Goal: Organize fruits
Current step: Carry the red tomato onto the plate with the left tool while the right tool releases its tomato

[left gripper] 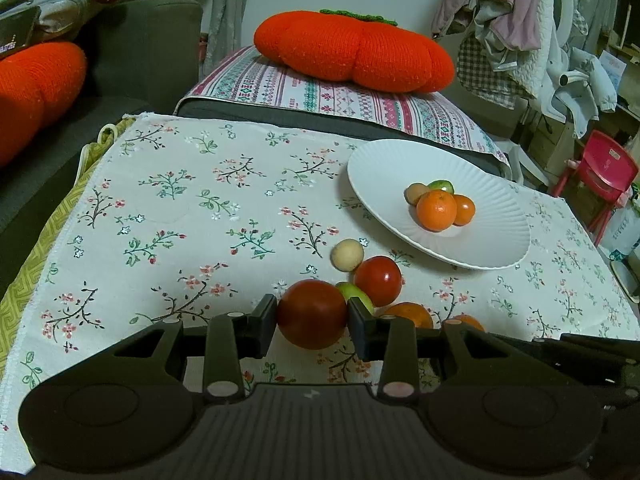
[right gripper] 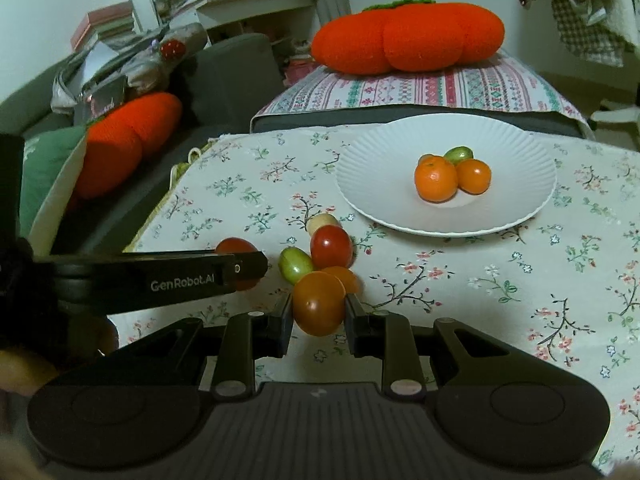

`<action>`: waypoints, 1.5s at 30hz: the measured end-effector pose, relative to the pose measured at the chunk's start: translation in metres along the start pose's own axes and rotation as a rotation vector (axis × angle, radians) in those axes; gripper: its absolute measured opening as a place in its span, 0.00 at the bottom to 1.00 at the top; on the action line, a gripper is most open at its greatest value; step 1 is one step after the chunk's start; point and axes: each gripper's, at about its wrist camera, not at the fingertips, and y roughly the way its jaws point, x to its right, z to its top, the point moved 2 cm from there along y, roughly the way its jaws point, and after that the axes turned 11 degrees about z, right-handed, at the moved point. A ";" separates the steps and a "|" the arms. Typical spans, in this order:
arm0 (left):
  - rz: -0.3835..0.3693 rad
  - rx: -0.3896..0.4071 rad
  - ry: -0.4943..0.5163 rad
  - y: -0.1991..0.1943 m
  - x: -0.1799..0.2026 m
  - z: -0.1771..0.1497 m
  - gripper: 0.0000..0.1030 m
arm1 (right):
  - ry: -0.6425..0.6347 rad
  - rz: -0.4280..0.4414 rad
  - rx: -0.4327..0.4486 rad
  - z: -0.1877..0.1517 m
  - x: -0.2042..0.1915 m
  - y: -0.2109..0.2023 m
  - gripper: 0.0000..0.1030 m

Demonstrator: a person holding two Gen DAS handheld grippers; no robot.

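Left wrist view shows the left gripper [left gripper: 312, 316] clenched on a dark red tomato [left gripper: 312, 314], pads pressing its widest part on either side, just above the floral cloth [left gripper: 180, 208]. Right wrist view shows the right gripper [right gripper: 318, 312] likewise grasping an orange-red tomato [right gripper: 319, 303] across its middle. Loose fruit lies close beside both: a green fruit [right gripper: 295, 265], another red tomato [right gripper: 331, 246], a pale round fruit [left gripper: 347, 255]. The white plate [right gripper: 384, 168] farther back already carries two oranges [right gripper: 436, 179] and a green piece. These tomatoes look light, smooth and probably slippery, with skins that would bruise or split under hard squeezing; a gentle hold across the broadest girth seems safest.
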 end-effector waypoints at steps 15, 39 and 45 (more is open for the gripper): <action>-0.061 0.091 0.020 -0.002 0.013 0.023 0.18 | 0.084 -0.029 0.128 0.026 0.042 -0.035 0.23; -0.179 0.198 0.134 0.038 0.070 0.046 0.18 | -0.013 -0.162 0.130 0.046 0.074 -0.001 0.23; -0.185 0.180 0.145 0.044 0.070 0.044 0.19 | -0.019 -0.179 0.109 0.045 0.077 0.005 0.24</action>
